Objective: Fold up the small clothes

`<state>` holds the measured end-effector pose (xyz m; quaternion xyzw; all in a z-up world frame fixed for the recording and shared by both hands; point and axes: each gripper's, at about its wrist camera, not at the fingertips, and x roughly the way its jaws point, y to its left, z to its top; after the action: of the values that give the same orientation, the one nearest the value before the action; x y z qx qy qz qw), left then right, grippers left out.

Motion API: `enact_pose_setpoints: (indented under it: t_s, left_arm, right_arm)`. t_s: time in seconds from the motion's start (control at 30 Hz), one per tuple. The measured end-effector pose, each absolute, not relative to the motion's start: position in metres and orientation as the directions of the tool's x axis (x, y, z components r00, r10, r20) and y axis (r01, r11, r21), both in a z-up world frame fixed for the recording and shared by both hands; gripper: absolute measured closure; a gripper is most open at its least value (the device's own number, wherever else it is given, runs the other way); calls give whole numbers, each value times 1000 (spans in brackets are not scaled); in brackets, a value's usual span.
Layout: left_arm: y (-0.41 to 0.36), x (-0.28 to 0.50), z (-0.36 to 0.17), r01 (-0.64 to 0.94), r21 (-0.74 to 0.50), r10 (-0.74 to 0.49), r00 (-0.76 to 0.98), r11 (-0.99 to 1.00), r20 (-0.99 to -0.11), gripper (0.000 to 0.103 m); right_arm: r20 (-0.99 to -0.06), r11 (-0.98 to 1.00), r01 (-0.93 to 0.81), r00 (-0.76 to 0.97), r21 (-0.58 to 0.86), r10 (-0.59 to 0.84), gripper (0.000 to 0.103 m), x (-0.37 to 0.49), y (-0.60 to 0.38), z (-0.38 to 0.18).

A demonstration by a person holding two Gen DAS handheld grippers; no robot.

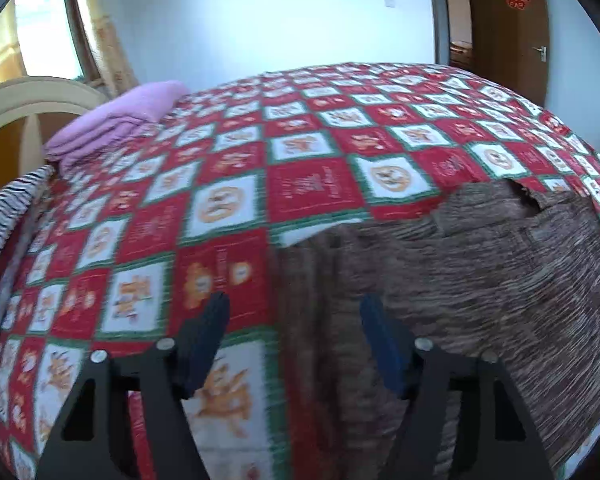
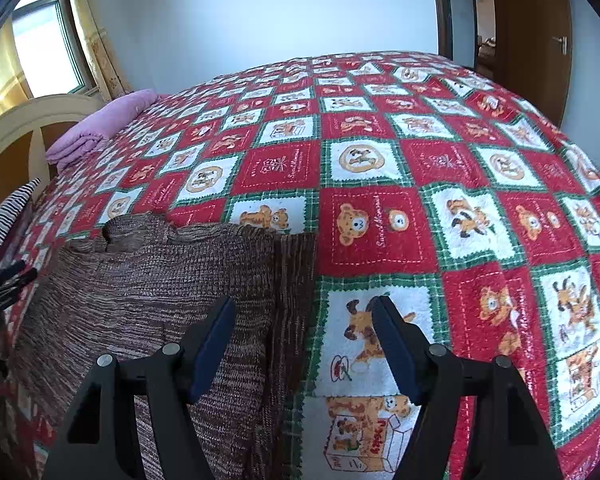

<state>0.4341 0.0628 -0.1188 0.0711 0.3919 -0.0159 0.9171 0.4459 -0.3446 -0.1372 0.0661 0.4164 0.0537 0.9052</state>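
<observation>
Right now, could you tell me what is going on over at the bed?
A person holding two grippers is folding a brown knit sweater laid flat on a red patchwork bedspread. The left gripper and right gripper both hover open over opposite edges of the sweater, gripping nothing. A folded purple blanket lies near the headboard.

I count one brown sweater (image 2: 140,280) on one bed (image 2: 380,160), one pink blanket (image 2: 100,124), one striped cloth (image 1: 4,224), one door (image 2: 532,40), and my two claws (image 1: 294,344) (image 2: 304,344).
</observation>
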Motion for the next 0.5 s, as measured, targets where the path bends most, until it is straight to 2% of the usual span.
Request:
enact_pose_setpoints:
  t_s: [0.1,0.13,0.23,0.27,0.3,0.33,0.37,0.4,0.43,0.5]
  left_arm:
    - [54,448,-130,122,81,-19,654,989,-756,34]
    - [52,453,-136,124,74,-23,640,990,-768,38]
    - [48,456,-143,148,40,-63,630,988,-774,58]
    - [46,453,-142,156,31,-76,636,987,-768,72]
    - [45,452,-141,167,24,-89,638,986,-765,80]
    - [44,451,-140,175,21,-98,640,984,-762,91]
    - [43,449,-138,180,20,-102,646,983,-756,92]
    - [43,447,-137,185,20,-108,652,983,-750,93]
    - [43,446,-136,189,16,-114,657,982,-745,95]
    - [45,442,-132,193,3,-130,671,981,-730,95]
  right_arm:
    - [-742,981,-56,646,186,177,35,450,-344,-139]
    - [-740,979,-62,645,196,189,36,452,-343,-140]
    - [-742,972,-89,632,217,224,40,459,-337,-144]
    - [-749,972,-99,623,212,227,43,463,-332,-147]
    - [-753,972,-106,617,208,229,50,466,-330,-149]
    - [-758,972,-115,610,205,232,51,469,-327,-151]
    - [-765,971,-125,599,204,237,52,473,-323,-154]
    - [-768,970,-128,594,204,240,58,476,-322,-155]
    - [-770,971,-132,592,200,239,74,477,-320,-156]
    - [-775,975,-143,592,170,222,95,478,-314,-157]
